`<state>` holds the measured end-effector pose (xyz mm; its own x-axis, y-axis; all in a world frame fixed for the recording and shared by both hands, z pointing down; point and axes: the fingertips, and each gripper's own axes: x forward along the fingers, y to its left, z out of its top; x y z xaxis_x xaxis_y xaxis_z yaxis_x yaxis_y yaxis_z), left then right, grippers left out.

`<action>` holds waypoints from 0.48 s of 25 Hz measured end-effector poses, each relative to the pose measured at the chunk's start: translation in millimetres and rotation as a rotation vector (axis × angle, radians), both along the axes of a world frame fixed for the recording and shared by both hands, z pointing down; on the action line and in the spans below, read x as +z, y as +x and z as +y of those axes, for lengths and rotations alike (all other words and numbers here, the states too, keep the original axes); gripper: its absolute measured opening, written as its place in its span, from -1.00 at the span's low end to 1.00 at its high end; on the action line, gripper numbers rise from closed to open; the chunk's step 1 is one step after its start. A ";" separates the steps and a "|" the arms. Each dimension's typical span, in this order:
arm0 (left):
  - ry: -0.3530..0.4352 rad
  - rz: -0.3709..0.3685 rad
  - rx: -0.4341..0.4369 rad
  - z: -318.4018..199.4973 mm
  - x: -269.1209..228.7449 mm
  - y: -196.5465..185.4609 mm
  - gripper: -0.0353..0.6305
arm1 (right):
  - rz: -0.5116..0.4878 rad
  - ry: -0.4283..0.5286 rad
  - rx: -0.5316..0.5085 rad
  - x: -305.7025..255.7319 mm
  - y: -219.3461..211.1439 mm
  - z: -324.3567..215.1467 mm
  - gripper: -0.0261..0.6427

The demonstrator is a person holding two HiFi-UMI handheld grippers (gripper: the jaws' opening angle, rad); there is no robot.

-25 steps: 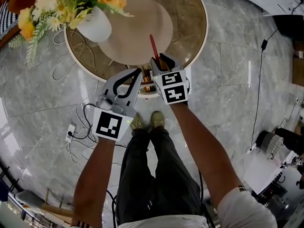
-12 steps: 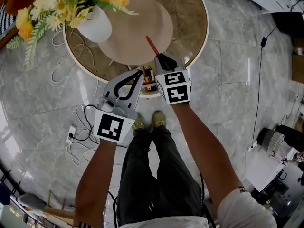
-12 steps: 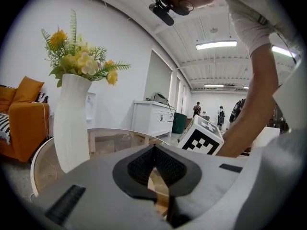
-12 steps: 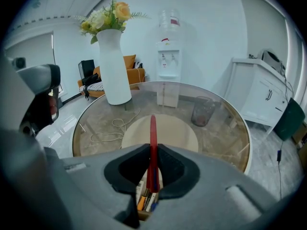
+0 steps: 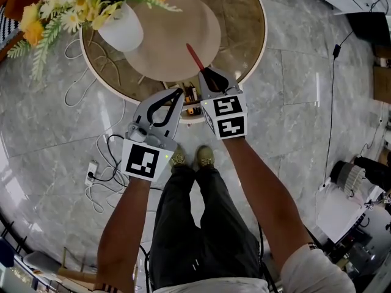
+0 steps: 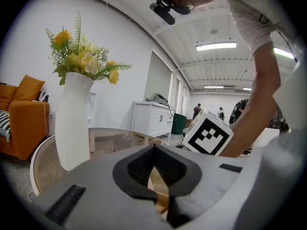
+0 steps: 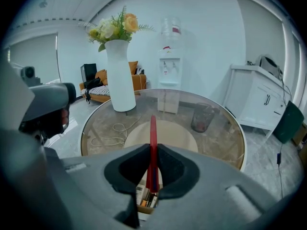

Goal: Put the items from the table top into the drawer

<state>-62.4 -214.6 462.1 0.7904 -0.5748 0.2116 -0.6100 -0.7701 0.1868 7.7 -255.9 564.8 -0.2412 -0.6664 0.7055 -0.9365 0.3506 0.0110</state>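
Round glass surface point(image 5: 244, 47) bears a white flower vase point(image 5: 122, 32) and a beige round mat point(image 5: 171, 35). Left hand-held gripper point(image 5: 178, 94) rests, jaws together, beside the small wooden drawer point(image 5: 190, 97), which is open and already stocked. Right hand-held gripper point(image 5: 209, 77), its jaws just closing, clamps a slim red stick point(image 5: 195, 57) above the drawer. Dropping it in seems the last step.

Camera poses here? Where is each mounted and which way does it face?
Head view: on the person's head, steeply down at the table; forearms, legs, left gripper and right gripper show.
Left gripper view: on that gripper, nearly level across the table at the vase; own jaws together.
Right gripper view: on that gripper, tilted down over the table; own jaws, just closing, grip the red pen.
Shared: table and vase, all three.
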 end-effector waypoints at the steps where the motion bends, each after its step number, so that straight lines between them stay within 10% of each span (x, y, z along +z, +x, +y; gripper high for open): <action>1: -0.002 0.003 -0.005 -0.2 0.2 -0.3 -0.89 | -0.002 0.008 -0.001 -3.9 -0.8 1.1 -0.79; 12: 0.010 0.007 -0.032 8.7 -8.8 1.0 -0.89 | -0.046 0.093 -0.037 -52.3 -12.7 29.4 -0.79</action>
<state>-61.3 -206.0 453.3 0.7733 -0.6016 0.2001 -0.6328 -0.7523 0.1836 -5.0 -226.5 512.5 -0.2977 -0.7188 0.6283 -0.9232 0.3844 0.0023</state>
